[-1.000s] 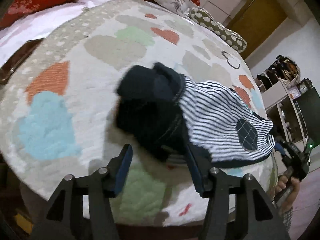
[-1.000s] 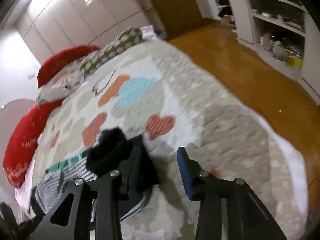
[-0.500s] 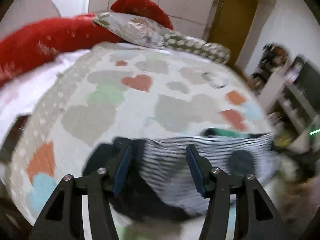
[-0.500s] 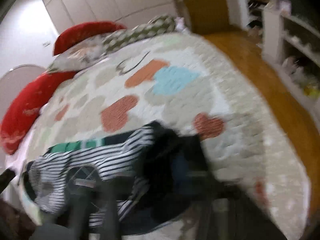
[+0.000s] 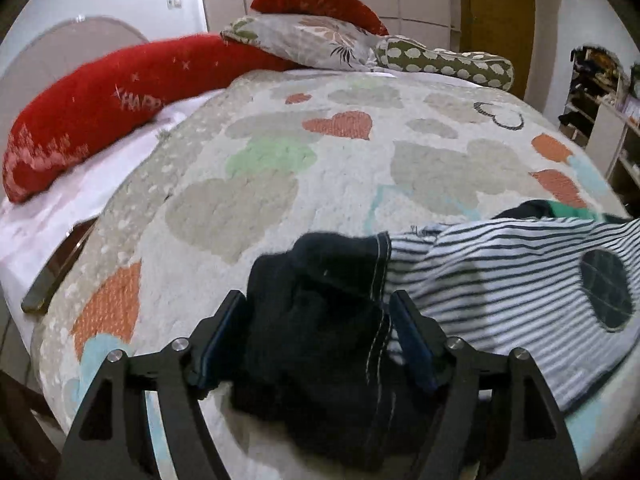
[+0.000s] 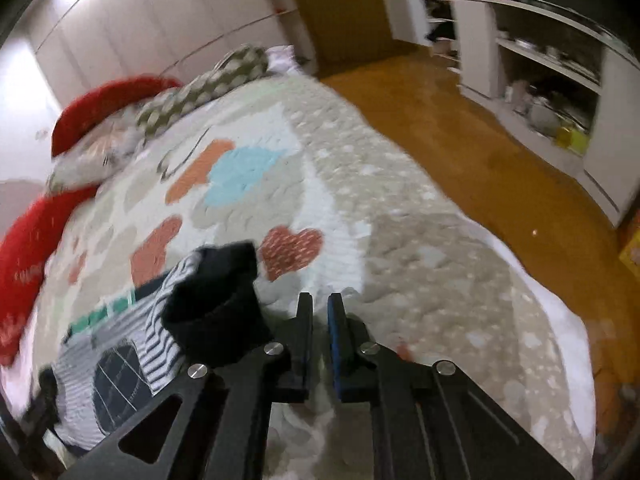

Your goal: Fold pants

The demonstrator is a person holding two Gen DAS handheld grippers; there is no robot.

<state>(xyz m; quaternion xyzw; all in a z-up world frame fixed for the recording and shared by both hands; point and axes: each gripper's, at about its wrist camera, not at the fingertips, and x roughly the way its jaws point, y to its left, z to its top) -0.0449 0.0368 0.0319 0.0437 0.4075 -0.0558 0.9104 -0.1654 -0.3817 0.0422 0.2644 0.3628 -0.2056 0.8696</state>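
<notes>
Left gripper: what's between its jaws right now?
The dark cuff end of the pants, bunched between the open jaws of the left gripper, which have just been opening. Left wrist view.

We see pants (image 5: 500, 276) white with dark stripes, navy cuffs; blanket (image 5: 320, 184) cream with orange, green, grey hearts; pillow (image 5: 100, 108) red.

Bed w/ heart quilt (image 5: 280, 208): striped pants (image 5: 500, 280), pillows (image 5: 320, 40) on top.
</notes>
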